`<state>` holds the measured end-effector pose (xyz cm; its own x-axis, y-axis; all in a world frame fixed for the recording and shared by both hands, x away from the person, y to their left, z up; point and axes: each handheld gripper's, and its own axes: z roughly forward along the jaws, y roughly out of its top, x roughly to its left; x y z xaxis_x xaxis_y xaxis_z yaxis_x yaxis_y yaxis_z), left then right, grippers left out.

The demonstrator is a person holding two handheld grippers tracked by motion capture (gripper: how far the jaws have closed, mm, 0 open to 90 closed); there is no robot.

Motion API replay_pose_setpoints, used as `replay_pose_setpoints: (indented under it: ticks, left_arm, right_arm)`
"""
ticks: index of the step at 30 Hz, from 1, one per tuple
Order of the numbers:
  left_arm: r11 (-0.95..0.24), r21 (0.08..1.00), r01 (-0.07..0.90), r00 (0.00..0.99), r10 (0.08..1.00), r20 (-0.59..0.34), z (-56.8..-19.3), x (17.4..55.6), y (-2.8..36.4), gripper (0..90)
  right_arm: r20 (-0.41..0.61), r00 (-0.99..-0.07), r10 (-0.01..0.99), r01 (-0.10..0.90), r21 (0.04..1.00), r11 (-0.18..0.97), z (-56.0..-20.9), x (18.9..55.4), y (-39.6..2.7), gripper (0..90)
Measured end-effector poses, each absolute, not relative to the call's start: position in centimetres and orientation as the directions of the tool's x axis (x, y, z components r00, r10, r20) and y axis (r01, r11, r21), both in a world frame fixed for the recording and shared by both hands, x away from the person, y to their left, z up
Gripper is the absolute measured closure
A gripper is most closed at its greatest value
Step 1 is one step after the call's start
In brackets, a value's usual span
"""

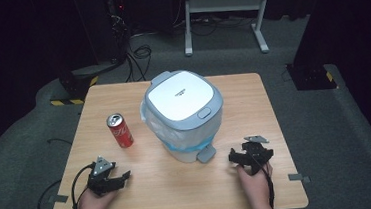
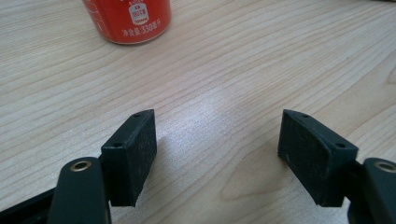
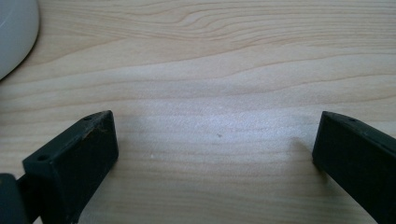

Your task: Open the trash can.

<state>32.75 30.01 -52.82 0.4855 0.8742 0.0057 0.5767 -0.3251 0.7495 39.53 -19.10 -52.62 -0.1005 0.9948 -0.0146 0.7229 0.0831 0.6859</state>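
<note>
The left gripper (image 1: 110, 178) rests low on the wooden table (image 1: 180, 185) at the lower left of the high view, its jaws spread with nothing between them. In the left gripper view the bare wood grain lies between the two black pads (image 2: 135, 154), and the red soda can (image 2: 127, 19) stands upright at the upper left of the frame, well ahead of the jaws, apart from them. In the high view the can (image 1: 119, 130) stands left of centre, near the pedal bin (image 1: 184, 112) but not touching it. The bin occupies the middle of the table with its lid closed, a clear liner showing below the rim, and its foot pedal (image 1: 206, 154) facing the person. The right gripper (image 1: 247, 156) lies at the lower right, jaws likewise spread and empty, just beside the pedal. This layout probably assigns the can to the left gripper and the pedal or lid to the right; neither is engaged yet.
</note>
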Motion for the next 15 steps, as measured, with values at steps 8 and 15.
replay_pose_setpoints:
  ticks: [8, 15]
  left_arm:
    - [-0.326, 0.75, 0.575, 0.487, 0.873, 0.006, -52.82, 32.79, 30.0, 27.8]
    - [-0.326, 0.751, 0.574, 0.492, 0.87, 0.001, -52.83, 32.72, 30.06, 27.5]
  right_arm:
    - [-0.013, -0.155, 0.988, 0.719, 0.684, 0.122, -52.61, 38.96, -19.38, 0.0]
    - [-0.015, -0.201, 0.979, 0.717, 0.68, 0.157, -52.53, 38.68, -19.68, 0.3]
